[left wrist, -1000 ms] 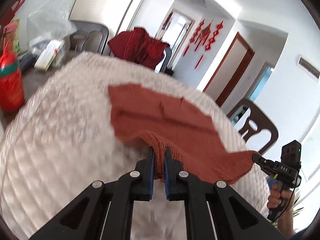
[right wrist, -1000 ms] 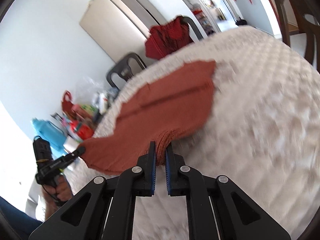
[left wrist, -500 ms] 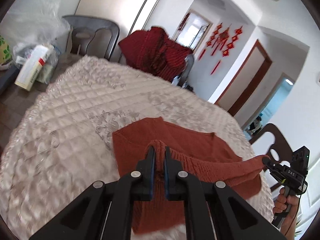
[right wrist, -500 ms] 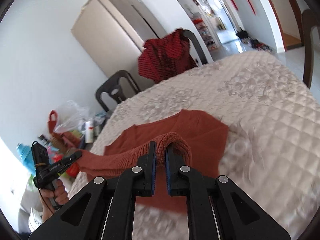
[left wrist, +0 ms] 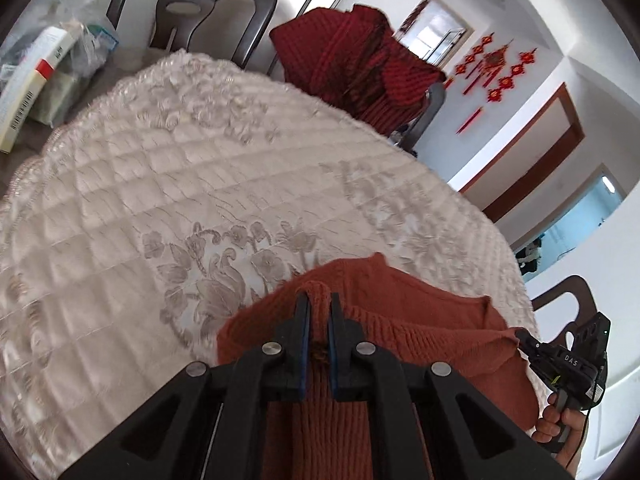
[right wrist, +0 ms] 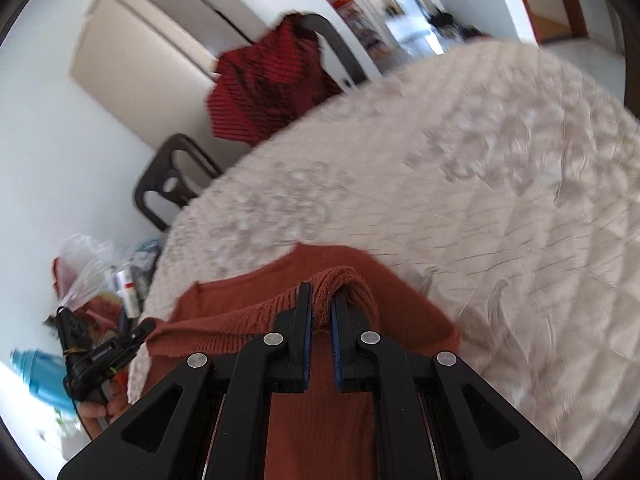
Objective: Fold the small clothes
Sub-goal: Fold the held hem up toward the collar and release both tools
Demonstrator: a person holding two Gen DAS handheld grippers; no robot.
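Note:
A rust-orange knitted garment [left wrist: 420,320] lies at the near edge of the quilted cream table cover [left wrist: 200,184]. My left gripper [left wrist: 319,300] is shut on one ribbed corner of it. My right gripper [right wrist: 320,292] is shut on the other corner, where the knit [right wrist: 352,280] loops over the fingertips. The ribbed hem stretches between the two grippers, doubled over the layer lying on the cover. In the left wrist view the right gripper [left wrist: 528,344] shows at the right edge, pinching the hem. The left gripper [right wrist: 146,326] appears at the left of the right wrist view.
A dark red knit [left wrist: 360,52] hangs over a chair back beyond the table. A grey plastic chair [left wrist: 192,8] stands at the far left, with boxes and plastic bags [left wrist: 44,64] beside it. Another chair [left wrist: 568,300] stands at the right. The quilted cover [right wrist: 480,184] stretches ahead.
Both grippers have carried the garment's held edge toward the table's near side and slightly down, doubling it over itself. The spread garment has become a shorter, layered shape.

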